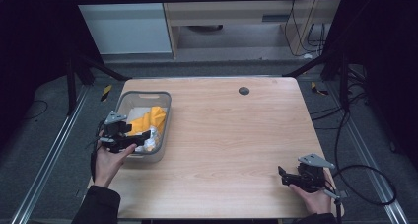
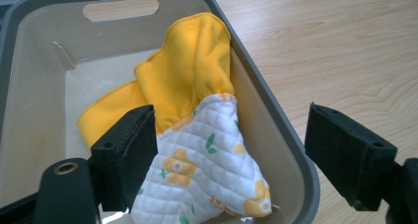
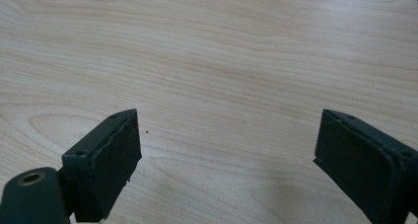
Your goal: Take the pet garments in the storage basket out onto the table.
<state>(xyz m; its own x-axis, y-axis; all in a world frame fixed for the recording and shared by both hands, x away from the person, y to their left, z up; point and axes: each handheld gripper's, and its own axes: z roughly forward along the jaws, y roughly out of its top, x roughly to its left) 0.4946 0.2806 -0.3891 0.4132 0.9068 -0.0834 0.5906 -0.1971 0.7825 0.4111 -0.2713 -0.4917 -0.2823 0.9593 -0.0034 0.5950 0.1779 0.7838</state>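
Between the spread jaws of the left gripper (image 2: 224, 155) lies the cloth (image 2: 197, 135), a bundle with a plain yellow part above and a quilted white part printed with yellow flowers nearer the jaws. It sits inside the grey bin (image 2: 276, 130), leaning against the bin's wall. The jaws are released and grasp nothing: one stands inside the bin, just beside or perhaps touching the yellow fold, while the other hangs outside the wall, over the bench (image 2: 355, 51). So the wall itself runs between the two jaws along with the cloth.

That is the likely trouble. If the jaws close from here, they would probably clamp the bin wall together with the fabric, and a lift would drag or tip the bin instead of freeing the cloth. A grip on the quilted corner alone could also slip, since the fabric looks soft and loosely heaped, and the yellow part might trail and snag on the rim.

From above, the left gripper (image 1: 129, 135) hovers at the near edge of the bin (image 1: 148, 93), held in the person's left hand (image 1: 109, 161).

Farther right, well apart from the bin, the right gripper (image 1: 286, 175) rests low over bare bench (image 3: 207, 51), its jaws released too, with nothing between them. It is too far off to steady the bin should it shift.
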